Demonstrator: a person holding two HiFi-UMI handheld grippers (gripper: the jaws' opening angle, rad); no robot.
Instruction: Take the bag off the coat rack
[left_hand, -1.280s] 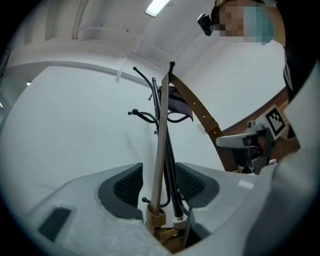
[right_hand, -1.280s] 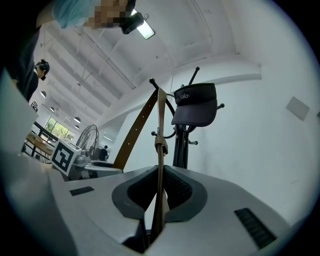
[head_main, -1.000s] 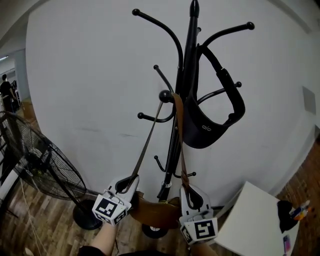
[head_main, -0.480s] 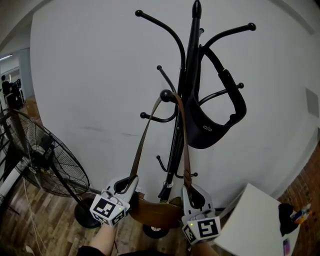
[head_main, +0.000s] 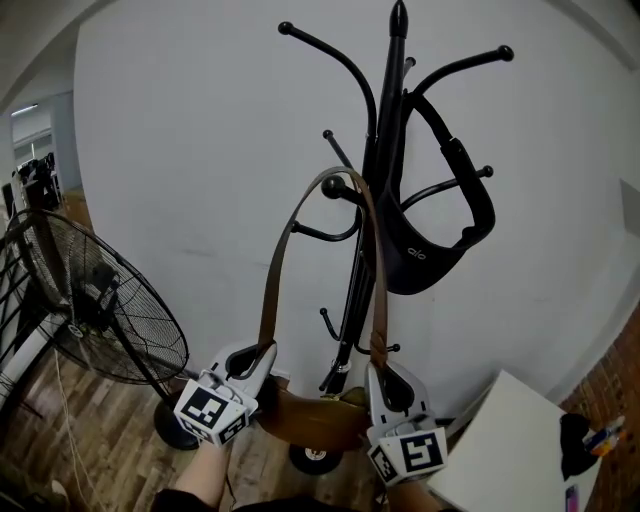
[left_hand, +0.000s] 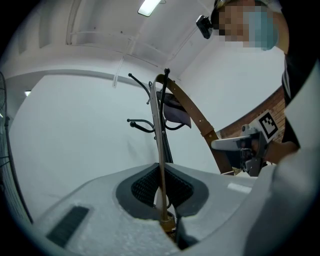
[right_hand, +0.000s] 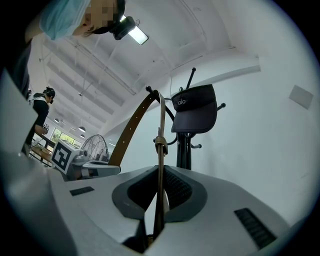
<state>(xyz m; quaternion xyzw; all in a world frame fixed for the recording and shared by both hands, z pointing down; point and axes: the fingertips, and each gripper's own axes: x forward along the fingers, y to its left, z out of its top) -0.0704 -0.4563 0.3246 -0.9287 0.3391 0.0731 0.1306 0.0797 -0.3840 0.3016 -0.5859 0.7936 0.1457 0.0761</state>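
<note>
**Strap lifted at the peg, bag not yet off the rack**

The brown leather bag (head_main: 310, 420) was hung low between both grippers. Its strap (head_main: 270, 290) was arched over a ball-tipped peg (head_main: 333, 188) of the black metal coat rack (head_main: 392, 70), so clearing that peg was judged left to do. The left gripper (head_main: 260, 352) and right gripper (head_main: 381, 374) were each clamped on one run of the strap.

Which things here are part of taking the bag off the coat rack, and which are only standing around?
Part of the job:
- brown bag
- its strap, arched over a hook
- coat rack
- left gripper and right gripper, jaws shut on the strap

Only standing around:
- black cap hanging on the rack
- fan
- white table
</note>
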